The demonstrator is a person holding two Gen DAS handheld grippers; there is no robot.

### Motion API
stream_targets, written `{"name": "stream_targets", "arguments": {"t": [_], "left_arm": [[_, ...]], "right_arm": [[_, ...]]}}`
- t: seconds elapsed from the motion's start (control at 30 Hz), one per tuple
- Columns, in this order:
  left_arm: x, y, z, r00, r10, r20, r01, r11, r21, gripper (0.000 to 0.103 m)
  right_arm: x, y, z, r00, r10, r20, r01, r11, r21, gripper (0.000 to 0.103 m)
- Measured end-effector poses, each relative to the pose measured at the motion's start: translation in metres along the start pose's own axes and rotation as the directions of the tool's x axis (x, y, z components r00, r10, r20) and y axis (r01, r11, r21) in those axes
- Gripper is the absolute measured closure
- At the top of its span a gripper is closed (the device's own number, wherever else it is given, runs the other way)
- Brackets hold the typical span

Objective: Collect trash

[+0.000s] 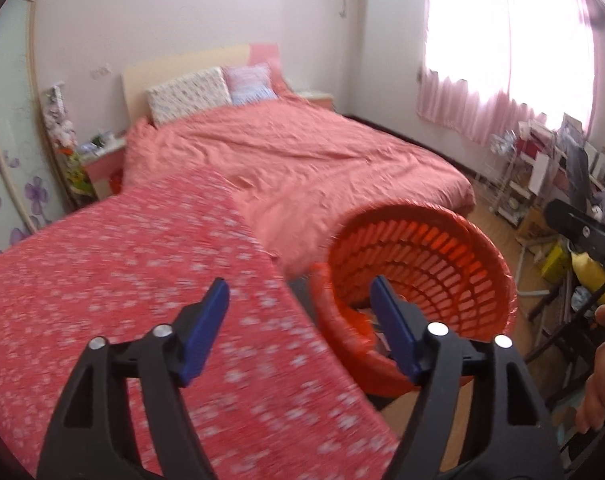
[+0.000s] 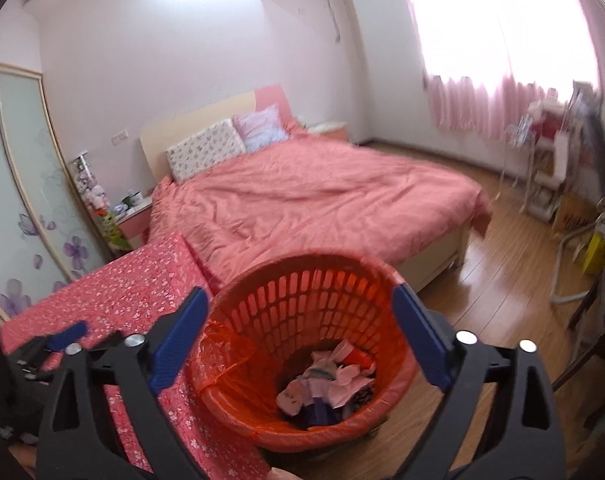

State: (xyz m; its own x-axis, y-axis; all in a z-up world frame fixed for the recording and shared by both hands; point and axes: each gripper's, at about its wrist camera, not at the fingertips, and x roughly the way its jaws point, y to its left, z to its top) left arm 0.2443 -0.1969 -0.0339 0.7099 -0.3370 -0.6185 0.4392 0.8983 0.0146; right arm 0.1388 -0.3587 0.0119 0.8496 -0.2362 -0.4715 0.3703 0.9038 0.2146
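Left wrist view, from left to right: a wardrobe door (image 1: 6, 128) with purple flower prints stands at the far left, and beside it a small nightstand (image 1: 102, 156) with clutter on it. A tabletop (image 1: 122, 280) covered in a red cloth with small white flowers fills the lower left, and behind it lies a bed (image 1: 302, 152) under a salmon-pink cover, with two pillows (image 1: 190, 94) at its headboard. The left tongs (image 1: 300, 300) hang open and empty, one blue pad over the cloth, the other in front of the basket's rim. An orange slatted trash basket (image 1: 430, 264) lined with an orange bag stands on the wooden floor just right of the tabletop. A bright window with pink curtains (image 1: 502, 80) and crowded shelves (image 1: 542, 168) lie to the right, and a hand (image 1: 598, 364) shows at the right edge. Right wrist view, from left to right: the left tongs (image 2: 68, 332) appear low at the left over the flowered cloth. The right tongs (image 2: 298, 318) stand wide open with nothing between the pads, framing the trash basket (image 2: 302, 292) from above. Crumpled trash (image 2: 334, 384), pale papers and wrappers, lies in the basket's bottom. Bare wooden floor (image 2: 502, 280) stretches right towards the shelves.
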Motion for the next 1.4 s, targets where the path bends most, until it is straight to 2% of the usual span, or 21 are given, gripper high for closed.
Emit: {"name": "stream_targets", "arguments": {"t": [0.03,0.1,0.2,0.3,0.43,0.67,0.83,0.97,1.07,1.17,1.4], "left_arm": [[-0.013,0.007,-0.002,0.999,0.027,0.031,-0.027,1.000,-0.008,0.017],[-0.034,0.018,-0.007,0.993,0.080,0.082,-0.079,0.997,-0.022,0.009],[-0.070,0.040,-0.022,0.979,0.148,0.139,-0.141,0.988,-0.056,0.004],[-0.099,0.055,-0.037,0.969,0.189,0.161,-0.176,0.980,-0.089,0.004],[-0.138,0.072,-0.064,0.955,0.235,0.181,-0.214,0.969,-0.125,0.004],[-0.187,0.085,-0.119,0.939,0.299,0.171,-0.267,0.946,-0.186,0.004],[-0.216,0.088,-0.143,0.920,0.338,0.200,-0.299,0.933,-0.201,0.004],[-0.234,0.088,-0.153,0.907,0.356,0.226,-0.316,0.928,-0.195,0.004],[-0.242,0.089,-0.158,0.906,0.356,0.227,-0.316,0.928,-0.196,0.004],[-0.245,0.094,-0.161,0.913,0.351,0.208,-0.305,0.926,-0.221,0.004],[-0.242,0.105,-0.166,0.942,0.318,0.106,-0.280,0.920,-0.272,0.004]], "right_arm": [[-0.006,0.004,-0.001,1.000,-0.020,0.020,0.020,1.000,-0.017,0.003],[-0.023,0.015,-0.007,0.997,-0.057,0.055,0.060,0.997,-0.057,0.002],[-0.043,0.026,-0.013,0.993,-0.085,0.080,0.092,0.992,-0.088,0.002],[-0.067,0.036,-0.020,0.989,-0.113,0.100,0.123,0.987,-0.102,0.002],[-0.093,0.052,-0.040,0.989,-0.110,0.102,0.122,0.985,-0.125,0.002],[-0.130,0.078,-0.075,0.982,-0.133,0.133,0.148,0.983,-0.113,0.002],[-0.138,0.089,-0.083,0.988,-0.098,0.123,0.112,0.988,-0.111,0.002],[-0.144,0.094,-0.090,0.982,-0.126,0.143,0.143,0.983,-0.118,0.002],[-0.144,0.100,-0.090,0.979,-0.143,0.142,0.162,0.978,-0.134,0.002],[-0.144,0.106,-0.093,0.977,-0.162,0.135,0.183,0.971,-0.155,0.002],[-0.140,0.106,-0.103,0.986,-0.161,0.043,0.166,0.974,-0.156,0.002]]}}
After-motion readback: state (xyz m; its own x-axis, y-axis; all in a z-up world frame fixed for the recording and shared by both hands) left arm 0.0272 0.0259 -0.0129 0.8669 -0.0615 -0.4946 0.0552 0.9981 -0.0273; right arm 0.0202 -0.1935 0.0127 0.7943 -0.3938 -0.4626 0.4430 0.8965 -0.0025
